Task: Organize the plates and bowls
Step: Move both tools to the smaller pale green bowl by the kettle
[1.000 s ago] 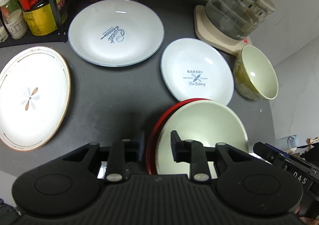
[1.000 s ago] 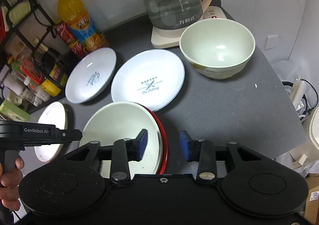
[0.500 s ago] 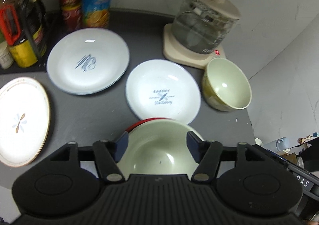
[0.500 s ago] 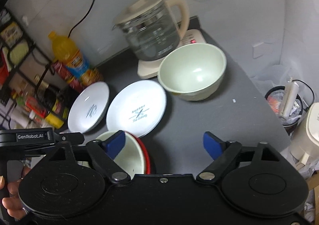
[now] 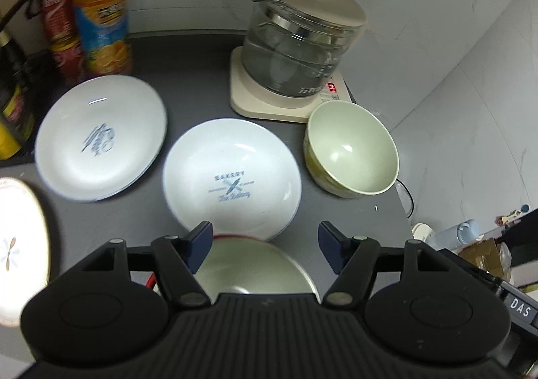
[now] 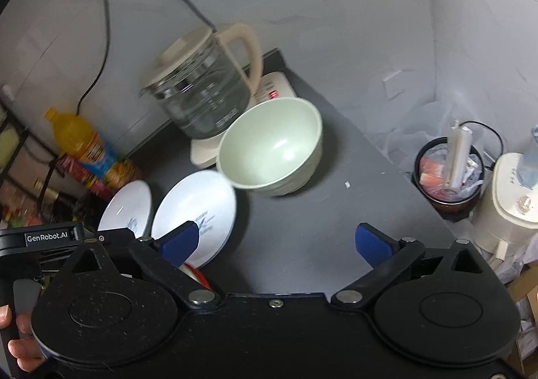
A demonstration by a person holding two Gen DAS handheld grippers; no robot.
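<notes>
Risk first. The green bowl [image 5: 351, 148] sits near the counter's right edge, lower right of the kettle [image 5: 302, 49] and its base. Judging from the layout, a sideways nudge while reaching could push it toward that edge or knock it against the kettle base. Glazed rims look slick; a shallow pinch on the wall might slip. The bakery plate [image 5: 232, 177] lies just left of the bowl, close enough that a wide finger could clip its rim.

Second bowl [image 5: 252, 268] sits on a red plate [image 5: 235, 236] at bottom centre of the left view, mostly hidden under the tool; only a red sliver shows. Two more plates to the left: the blue-script plate [image 5: 101, 137] mid-left, the flower plate [image 5: 20, 244] at the left edge, blurred.

Pose. Left gripper [image 5: 265, 241] is held above the near bowl, fingers spread wide, nothing between them. Right gripper [image 6: 275, 241] is also spread wide and empty, tilted, aimed toward the green bowl in frame centre. A hand [image 6: 16, 342] grips the left tool's handle at lower left of the right view.

Stacking is not finished: plates lie apart, bowls well apart.
</notes>
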